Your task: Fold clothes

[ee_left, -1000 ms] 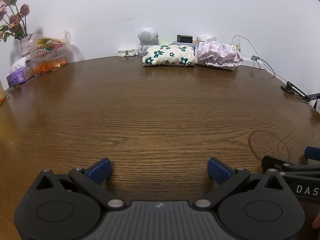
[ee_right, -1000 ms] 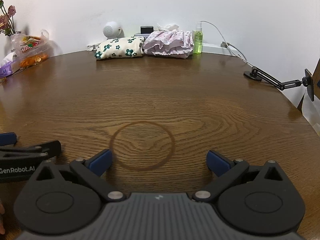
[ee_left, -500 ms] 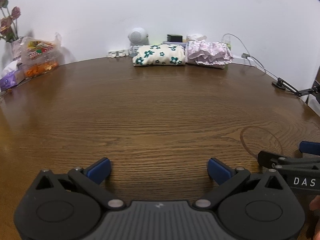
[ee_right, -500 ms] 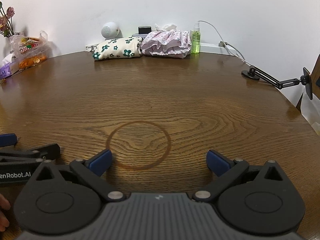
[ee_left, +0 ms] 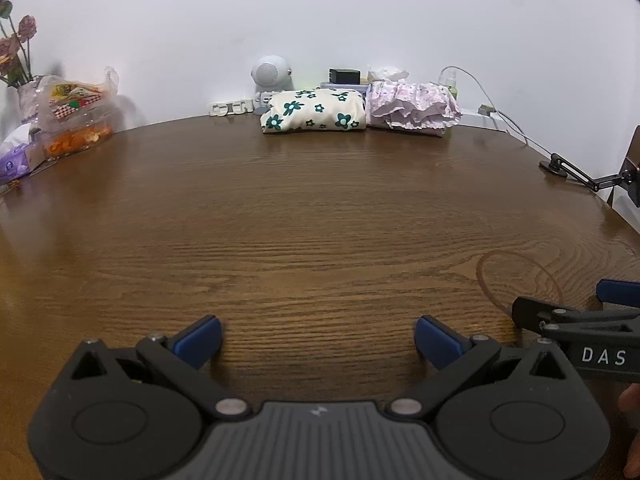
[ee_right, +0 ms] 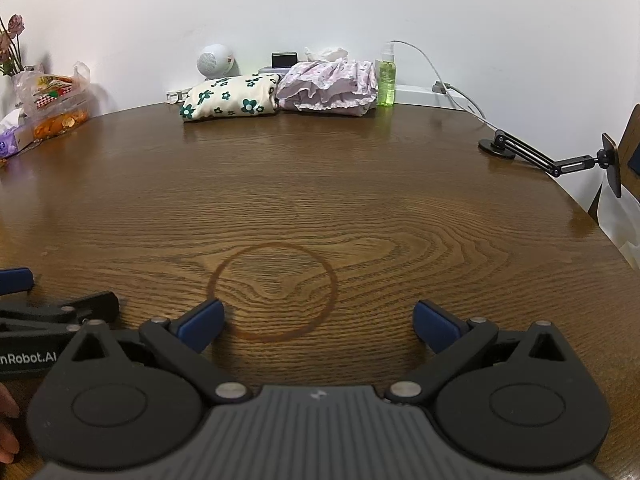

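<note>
**Both claws idle at near edge; folded clothes lie across the desk at the far wall**

Left side of desk (ee_left: 320, 208): a bag of snacks (ee_left: 76, 120) and a tissue pack (ee_left: 18, 160) at the far left rim, clear of the work area.

Left claw (ee_left: 318, 338): jaws spread wide, nothing between them, low over bare wood at the near edge.

Centre, far edge: the floral garment (ee_left: 316, 114) sits folded, long axis running left to right along the wall. Touching its right end is the pink ruffled garment (ee_left: 412, 108), also bundled. Both lie straight ahead and well apart from either claw. A white speaker (ee_left: 270, 76) stands behind them.

Right claw (ee_right: 318, 322): jaws spread wide, empty, just beside the left claw, over a ring stain (ee_right: 274, 290).

Right rim: a green spray bottle (ee_right: 387, 80) beside the pink garment, and a black phone arm (ee_right: 532, 154).

Judgement: neither claw is clearly nearer; the floral piece lies slightly left of centre, the pink slightly right. No unfolded garment is visible on the desk.
</note>
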Demonstrator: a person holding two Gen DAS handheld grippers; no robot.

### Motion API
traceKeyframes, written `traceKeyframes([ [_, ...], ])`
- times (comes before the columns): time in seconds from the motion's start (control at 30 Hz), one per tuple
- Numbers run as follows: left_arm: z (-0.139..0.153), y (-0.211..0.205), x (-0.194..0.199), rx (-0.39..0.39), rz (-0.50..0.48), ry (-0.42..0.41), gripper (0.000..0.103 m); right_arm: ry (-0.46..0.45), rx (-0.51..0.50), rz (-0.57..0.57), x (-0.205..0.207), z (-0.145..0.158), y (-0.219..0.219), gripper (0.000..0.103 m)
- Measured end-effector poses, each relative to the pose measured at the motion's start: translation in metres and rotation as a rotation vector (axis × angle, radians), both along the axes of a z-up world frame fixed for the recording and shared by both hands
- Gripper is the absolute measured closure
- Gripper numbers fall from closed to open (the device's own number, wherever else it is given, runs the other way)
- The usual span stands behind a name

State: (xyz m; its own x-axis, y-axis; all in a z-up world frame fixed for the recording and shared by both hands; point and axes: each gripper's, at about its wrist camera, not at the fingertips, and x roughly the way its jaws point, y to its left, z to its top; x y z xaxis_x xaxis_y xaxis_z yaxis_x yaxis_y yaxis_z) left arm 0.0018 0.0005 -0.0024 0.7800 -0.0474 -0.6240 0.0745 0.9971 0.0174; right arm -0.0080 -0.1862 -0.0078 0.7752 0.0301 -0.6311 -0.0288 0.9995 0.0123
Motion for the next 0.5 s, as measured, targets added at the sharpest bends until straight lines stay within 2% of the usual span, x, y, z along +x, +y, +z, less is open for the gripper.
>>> traceKeyframes([
  [0.5, 0.0023, 0.0011, 0.003, 0.0, 0.042, 0.008, 0.0, -0.004, 0.002, 0.009, -0.0023, 0.0003, -0.0002, 0.001],
])
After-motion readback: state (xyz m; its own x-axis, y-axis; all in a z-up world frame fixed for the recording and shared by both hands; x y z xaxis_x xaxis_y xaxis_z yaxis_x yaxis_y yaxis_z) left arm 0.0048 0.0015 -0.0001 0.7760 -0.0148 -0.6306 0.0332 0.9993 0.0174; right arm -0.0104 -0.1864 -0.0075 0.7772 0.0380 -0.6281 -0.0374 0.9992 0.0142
